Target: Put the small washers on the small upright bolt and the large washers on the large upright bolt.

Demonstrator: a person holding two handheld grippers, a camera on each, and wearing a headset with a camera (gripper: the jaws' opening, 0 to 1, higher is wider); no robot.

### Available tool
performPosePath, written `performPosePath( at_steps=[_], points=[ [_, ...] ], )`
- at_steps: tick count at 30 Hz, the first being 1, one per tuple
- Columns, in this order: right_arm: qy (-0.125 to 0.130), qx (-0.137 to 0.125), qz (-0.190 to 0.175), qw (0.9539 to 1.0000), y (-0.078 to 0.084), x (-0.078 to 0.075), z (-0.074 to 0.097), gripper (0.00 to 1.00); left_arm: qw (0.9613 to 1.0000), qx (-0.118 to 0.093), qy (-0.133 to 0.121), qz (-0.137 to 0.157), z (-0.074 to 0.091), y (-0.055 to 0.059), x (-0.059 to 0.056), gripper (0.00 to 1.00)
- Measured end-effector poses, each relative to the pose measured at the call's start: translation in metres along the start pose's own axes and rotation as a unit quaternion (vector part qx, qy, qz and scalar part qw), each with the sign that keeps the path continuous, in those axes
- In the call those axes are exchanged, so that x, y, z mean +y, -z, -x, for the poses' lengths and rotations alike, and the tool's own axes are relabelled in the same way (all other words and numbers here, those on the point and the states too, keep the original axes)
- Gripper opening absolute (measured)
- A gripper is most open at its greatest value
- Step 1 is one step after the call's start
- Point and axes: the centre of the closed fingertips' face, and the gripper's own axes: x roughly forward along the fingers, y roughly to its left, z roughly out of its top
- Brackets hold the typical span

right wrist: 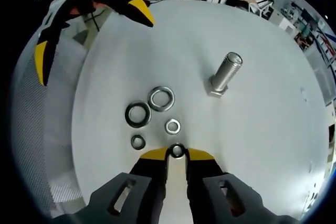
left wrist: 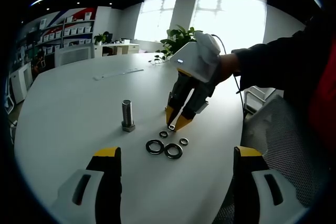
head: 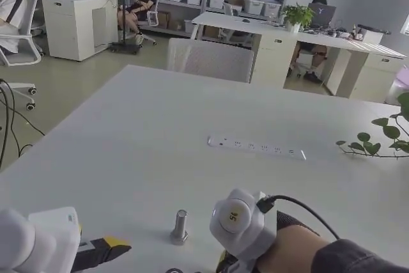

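- Head view: an upright bolt (head: 180, 225) stands on the white counter (head: 160, 132), near its close edge. The left tongs (head: 112, 245) come in from the lower left, and the right tongs (head: 222, 263), held in a hand (head: 291, 250), sit just right of the bolt. From here I cannot tell how either pair stands. Farther back lie a power strip (head: 255, 147) and, at the right edge, a plant (head: 383, 139).
- Left gripper view: the left tongs stand wide apart above the counter, holding nothing. Ahead of them lie two large washers (left wrist: 154, 146) side by side, with two small washers (left wrist: 164, 134) loose just beyond. The right tongs point down at the counter — their yellow tips pinch a third small washer (left wrist: 171, 127). The bolt stands to the left of the washers, apart from them.
- Right gripper view: the right tongs are clamped on that small washer, right at their tips. The loose washers lie just ahead, and the bolt stands beyond them to the right — nothing on it.
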Motion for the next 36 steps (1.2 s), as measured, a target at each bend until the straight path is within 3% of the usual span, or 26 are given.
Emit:
performPosePath(
  at_steps=[20,36],
  points=[
    [-0.004,0.004,0.008,1.0000,0.002,0.004,0.002,0.14,1.0000,-0.002,-0.001,0.000,0.000,-0.002,0.000,0.88],
    [-0.002,0.012,-0.003,0.9999,0.013,0.005,0.010,0.13,1.0000,-0.002,0.003,-0.003,-0.002,-0.003,-0.001,0.88]
  ],
)
